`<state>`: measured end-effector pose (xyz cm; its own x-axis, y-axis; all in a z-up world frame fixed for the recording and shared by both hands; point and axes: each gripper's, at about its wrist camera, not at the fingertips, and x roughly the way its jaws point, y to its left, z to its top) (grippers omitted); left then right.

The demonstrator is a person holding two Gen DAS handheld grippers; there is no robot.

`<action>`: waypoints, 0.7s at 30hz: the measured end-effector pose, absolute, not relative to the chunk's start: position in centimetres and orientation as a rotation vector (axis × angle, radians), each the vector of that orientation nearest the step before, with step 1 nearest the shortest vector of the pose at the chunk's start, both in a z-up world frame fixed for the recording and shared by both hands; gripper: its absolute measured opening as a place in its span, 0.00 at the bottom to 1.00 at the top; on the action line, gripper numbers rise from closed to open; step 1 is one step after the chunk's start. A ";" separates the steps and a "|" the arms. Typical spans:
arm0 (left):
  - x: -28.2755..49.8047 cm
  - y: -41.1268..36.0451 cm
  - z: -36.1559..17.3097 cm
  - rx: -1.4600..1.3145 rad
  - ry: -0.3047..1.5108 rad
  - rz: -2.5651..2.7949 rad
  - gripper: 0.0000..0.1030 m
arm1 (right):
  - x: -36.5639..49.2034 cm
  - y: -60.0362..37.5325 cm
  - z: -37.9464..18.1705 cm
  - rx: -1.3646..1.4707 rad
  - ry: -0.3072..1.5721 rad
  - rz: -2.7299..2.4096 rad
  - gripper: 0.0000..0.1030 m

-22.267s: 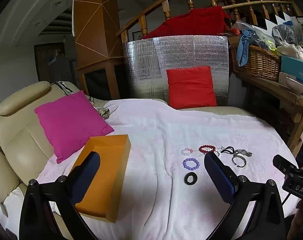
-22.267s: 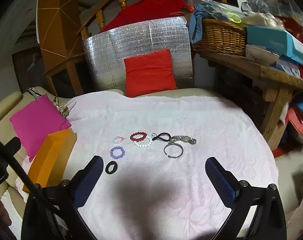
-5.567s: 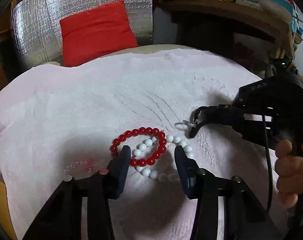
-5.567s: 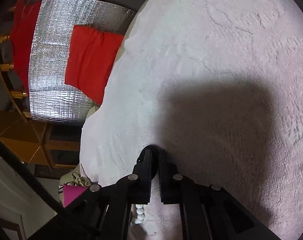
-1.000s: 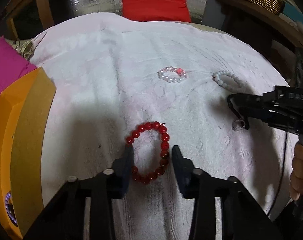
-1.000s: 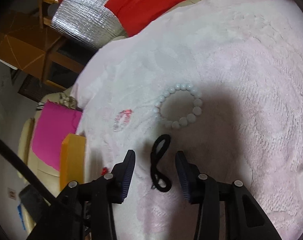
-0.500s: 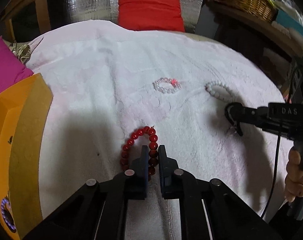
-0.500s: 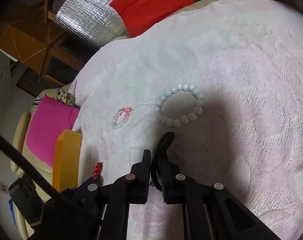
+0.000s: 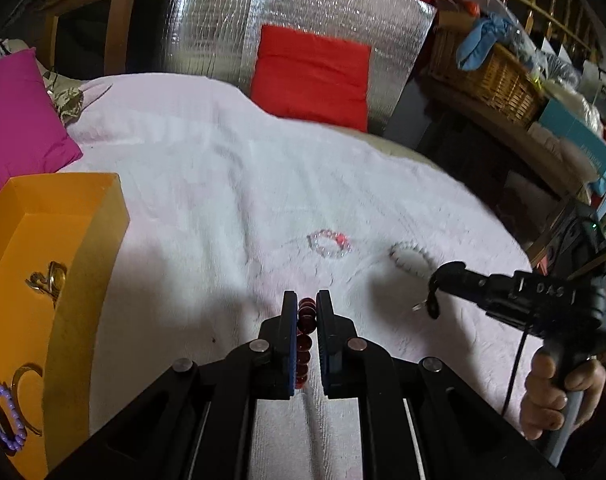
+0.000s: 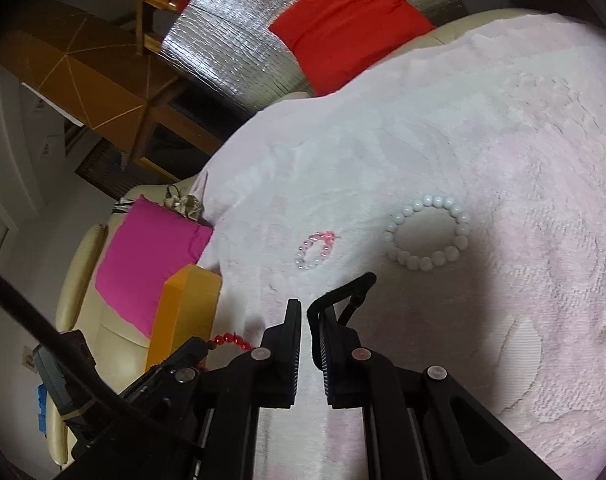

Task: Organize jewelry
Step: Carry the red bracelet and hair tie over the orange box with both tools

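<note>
My left gripper (image 9: 306, 304) is shut on the red bead bracelet (image 9: 305, 338) and holds it above the white blanket; the bracelet also shows in the right wrist view (image 10: 229, 340). My right gripper (image 10: 306, 308) is shut on a black hair tie (image 10: 353, 292), which also hangs from it in the left wrist view (image 9: 433, 294). A white bead bracelet (image 10: 427, 234) and a small clear-and-pink bead bracelet (image 10: 315, 250) lie on the blanket. The orange box (image 9: 43, 280) at the left holds a purple bead bracelet (image 9: 5, 418) and metal pieces.
A magenta cushion (image 9: 11, 128) lies behind the box. A red cushion (image 9: 311, 76) leans on a silver foil panel (image 9: 303, 12) at the back. A wooden shelf with a wicker basket (image 9: 491, 76) stands at the right.
Both grippers have closed over the last second, the left on the red bracelet, the right on the black hair tie. Both items are lifted off the blanket.
</note>
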<state>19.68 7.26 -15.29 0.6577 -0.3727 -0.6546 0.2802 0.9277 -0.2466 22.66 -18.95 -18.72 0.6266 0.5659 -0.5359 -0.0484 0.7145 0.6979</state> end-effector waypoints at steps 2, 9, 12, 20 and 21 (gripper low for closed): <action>19.7 7.6 -15.1 -0.138 0.763 -0.372 0.09 | 22.5 -18.7 -18.6 0.698 0.821 0.393 0.10; 18.5 8.9 -13.5 -0.165 0.713 -0.360 0.09 | 22.1 -17.5 -17.7 0.673 0.804 0.424 0.10; 17.7 9.7 -12.6 -0.182 0.686 -0.360 0.09 | 21.6 -16.3 -16.9 0.653 0.789 0.446 0.10; 14.6 13.5 -9.5 -0.238 0.583 -0.339 0.09 | 20.3 -11.5 -14.6 0.579 0.767 0.523 0.10; 14.2 14.3 -9.1 -0.251 0.568 -0.330 0.09 | 20.2 -10.8 -14.3 0.566 0.764 0.534 0.10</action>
